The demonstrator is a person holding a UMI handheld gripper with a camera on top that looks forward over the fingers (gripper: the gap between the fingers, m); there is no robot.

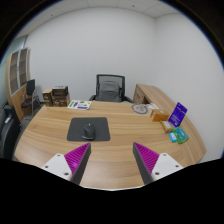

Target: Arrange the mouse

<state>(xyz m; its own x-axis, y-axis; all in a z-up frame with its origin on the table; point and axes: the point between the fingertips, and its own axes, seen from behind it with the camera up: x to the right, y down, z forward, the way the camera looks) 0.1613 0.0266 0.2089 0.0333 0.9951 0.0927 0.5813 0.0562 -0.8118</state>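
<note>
A dark mouse (89, 129) lies on a dark grey mouse mat (90, 129) in the middle of the wooden desk (50, 135). My gripper (112, 158) hangs over the desk's near edge, well short of the mat. Its two fingers stand wide apart and open, with bare wood between the magenta pads (78, 156). Nothing is held.
A black office chair (108, 87) stands behind the desk. To the right are a purple box (177, 114), a teal item (179, 135) and a small round object (141, 108). Papers (80, 104) lie at the far left, and shelves with boxes (55, 96) stand further left.
</note>
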